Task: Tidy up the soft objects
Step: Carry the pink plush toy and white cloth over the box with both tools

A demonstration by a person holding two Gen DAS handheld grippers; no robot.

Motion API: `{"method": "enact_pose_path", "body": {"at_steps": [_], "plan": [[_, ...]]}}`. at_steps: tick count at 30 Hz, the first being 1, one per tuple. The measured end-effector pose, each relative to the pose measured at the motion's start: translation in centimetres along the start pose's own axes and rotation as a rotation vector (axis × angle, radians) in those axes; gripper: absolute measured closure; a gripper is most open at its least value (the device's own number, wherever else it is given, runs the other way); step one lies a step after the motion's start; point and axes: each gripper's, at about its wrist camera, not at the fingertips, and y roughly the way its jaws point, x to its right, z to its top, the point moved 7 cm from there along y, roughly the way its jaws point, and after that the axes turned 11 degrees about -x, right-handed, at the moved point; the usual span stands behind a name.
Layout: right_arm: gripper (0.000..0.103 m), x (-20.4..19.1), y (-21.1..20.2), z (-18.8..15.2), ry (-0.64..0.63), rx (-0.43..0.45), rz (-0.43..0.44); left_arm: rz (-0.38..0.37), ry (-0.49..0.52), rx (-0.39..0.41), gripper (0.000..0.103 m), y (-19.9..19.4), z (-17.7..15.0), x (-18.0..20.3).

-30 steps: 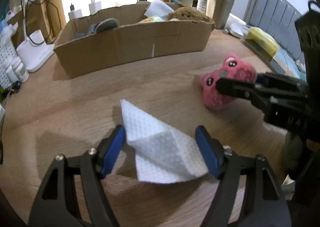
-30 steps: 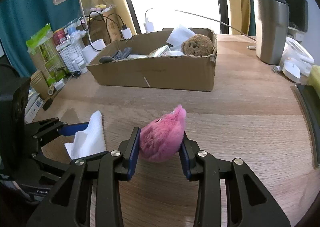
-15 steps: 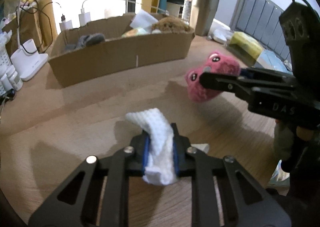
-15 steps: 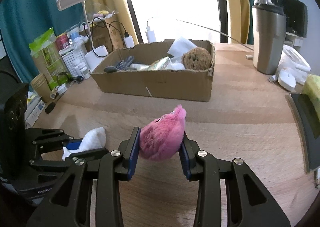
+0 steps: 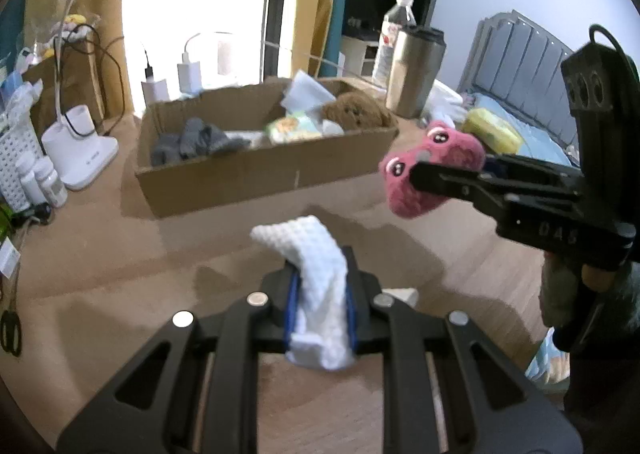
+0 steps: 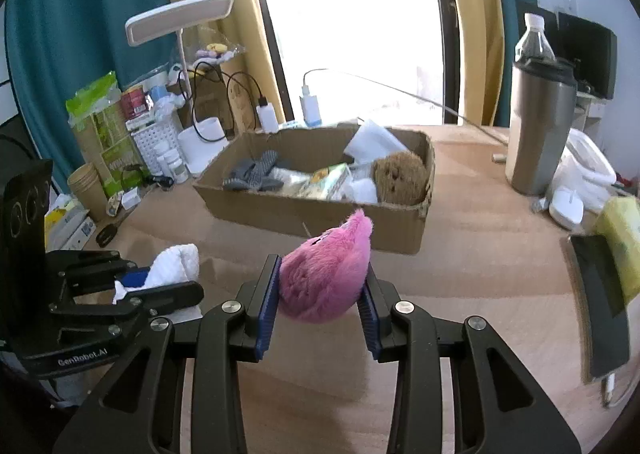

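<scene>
My left gripper [image 5: 320, 306] is shut on a white paper towel [image 5: 316, 278] and holds it above the wooden table [image 5: 120, 254]; it also shows in the right wrist view [image 6: 172, 266]. My right gripper [image 6: 320, 302] is shut on a pink plush toy [image 6: 326, 274], lifted off the table; the toy shows in the left wrist view [image 5: 432, 170] at the right. An open cardboard box [image 6: 312, 214] stands ahead, holding grey gloves [image 6: 256, 174], a brown plush [image 6: 400, 178] and packets.
A steel tumbler [image 6: 540, 126] and water bottle [image 6: 534, 38] stand at the back right. A white lamp base [image 5: 80, 158], chargers and small bottles sit left of the box. A yellow sponge [image 6: 622, 242] and dark tablet [image 6: 600, 302] lie at the right.
My left gripper shut on the paper towel and lifted it off the table. My right gripper raised the pink plush higher; both moved toward the box.
</scene>
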Motion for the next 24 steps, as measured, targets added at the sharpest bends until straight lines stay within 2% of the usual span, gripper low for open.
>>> {"method": "enact_pose_path", "body": {"at_steps": [8,24], "plan": [[0.065,0.2,-0.7,2.1,-0.015,0.032,-0.004,0.015,-0.016,0.047,0.084,-2.0,2.0,-1.5],[0.065,0.5,0.1,5.1,-0.028,0.048,-0.008,0.025,-0.024,0.098,0.084,-2.8,5.4,-3.9]]}}
